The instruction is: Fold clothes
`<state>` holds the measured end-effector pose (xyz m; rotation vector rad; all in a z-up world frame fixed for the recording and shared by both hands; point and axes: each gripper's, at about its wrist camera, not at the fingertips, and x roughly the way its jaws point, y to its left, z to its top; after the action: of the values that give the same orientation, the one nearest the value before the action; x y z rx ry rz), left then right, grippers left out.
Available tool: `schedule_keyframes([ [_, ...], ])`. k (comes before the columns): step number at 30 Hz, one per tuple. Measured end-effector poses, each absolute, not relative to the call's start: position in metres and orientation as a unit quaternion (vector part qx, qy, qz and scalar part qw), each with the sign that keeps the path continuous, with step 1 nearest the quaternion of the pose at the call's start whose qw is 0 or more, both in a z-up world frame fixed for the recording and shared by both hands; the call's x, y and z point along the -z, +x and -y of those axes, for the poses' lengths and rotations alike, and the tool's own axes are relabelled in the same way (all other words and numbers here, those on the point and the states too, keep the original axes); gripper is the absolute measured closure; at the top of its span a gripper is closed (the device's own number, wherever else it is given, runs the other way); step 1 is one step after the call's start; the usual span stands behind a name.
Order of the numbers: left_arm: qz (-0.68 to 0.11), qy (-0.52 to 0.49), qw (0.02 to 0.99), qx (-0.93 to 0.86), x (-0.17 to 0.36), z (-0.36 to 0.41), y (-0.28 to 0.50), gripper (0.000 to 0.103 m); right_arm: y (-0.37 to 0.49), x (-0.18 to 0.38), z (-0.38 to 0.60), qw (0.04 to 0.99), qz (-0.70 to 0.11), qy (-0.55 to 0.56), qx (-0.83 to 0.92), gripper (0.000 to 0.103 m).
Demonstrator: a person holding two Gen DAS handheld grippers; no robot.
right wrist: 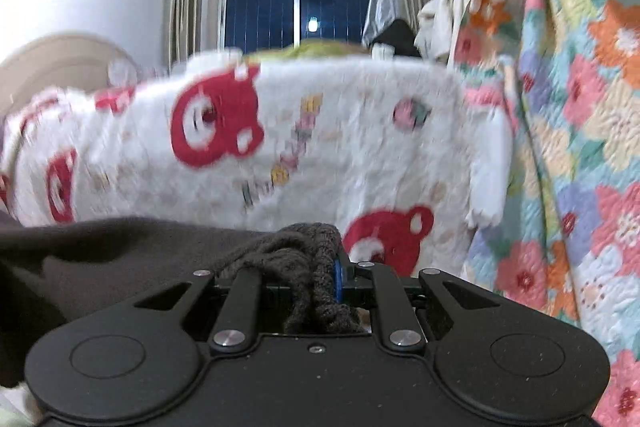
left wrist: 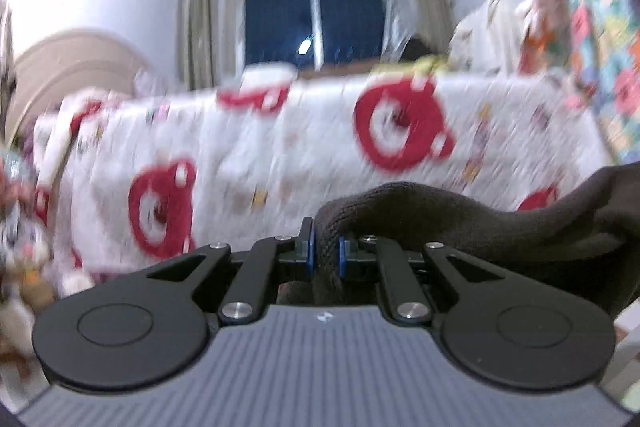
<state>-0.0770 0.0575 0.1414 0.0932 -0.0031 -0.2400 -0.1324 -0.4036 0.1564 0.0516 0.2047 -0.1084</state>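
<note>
A dark brown knitted garment [left wrist: 460, 215] stretches between both grippers. My left gripper [left wrist: 326, 255] is shut on one edge of it; the cloth runs off to the right in the left wrist view. My right gripper [right wrist: 316, 275] is shut on a bunched edge of the same garment [right wrist: 120, 251], which spreads away to the left in the right wrist view. Both grippers hold it up in front of the bed. The blue pads pinch the knit; the fingertips are mostly hidden by fabric.
A bed with a white blanket with red bear faces [left wrist: 280, 155] [right wrist: 320, 147] fills the middle. A floral quilt [right wrist: 568, 107] hangs at the right. A dark window [left wrist: 316, 11] with curtains is behind. A beige headboard [left wrist: 68, 67] stands left.
</note>
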Motion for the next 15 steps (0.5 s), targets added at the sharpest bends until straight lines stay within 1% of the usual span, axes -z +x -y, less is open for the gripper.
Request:
schedule_keyframes([
  [3, 0.020, 0.053, 0.989, 0.134, -0.173, -0.060, -0.092, 0.093, -0.146, -0.177, 0.416, 0.992, -0.099, 0.065, 0.033, 0.086],
  [5, -0.006, 0.034, 0.989, 0.143, -0.175, -0.061, -0.078, 0.093, -0.140, -0.172, 0.427, 0.988, -0.125, 0.091, 0.018, 0.086],
  [7, -0.072, 0.005, 0.986, 0.147, -0.152, -0.059, -0.045, 0.093, -0.108, -0.147, 0.436, 0.980, -0.176, 0.094, 0.017, 0.085],
  [8, -0.107, -0.009, 0.983, 0.149, -0.139, -0.058, -0.027, 0.093, -0.092, -0.134, 0.441, 0.975, -0.201, 0.096, 0.016, 0.085],
  [9, -0.155, -0.011, 0.977, 0.145, -0.115, -0.054, -0.001, 0.093, -0.076, -0.121, 0.445, 0.969, -0.226, 0.097, 0.016, 0.085],
  [11, -0.226, 0.006, 0.965, 0.136, -0.066, -0.041, 0.045, 0.093, -0.018, -0.085, 0.457, 0.957, -0.277, 0.086, 0.021, 0.085],
  [13, -0.282, 0.044, 0.953, 0.103, -0.005, -0.024, 0.095, 0.091, 0.040, -0.046, 0.470, 0.943, -0.320, 0.081, 0.034, 0.079],
  [15, -0.339, 0.079, 0.935, 0.074, 0.047, -0.009, 0.133, 0.090, 0.103, 0.005, 0.489, 0.919, -0.378, 0.101, 0.051, 0.075],
])
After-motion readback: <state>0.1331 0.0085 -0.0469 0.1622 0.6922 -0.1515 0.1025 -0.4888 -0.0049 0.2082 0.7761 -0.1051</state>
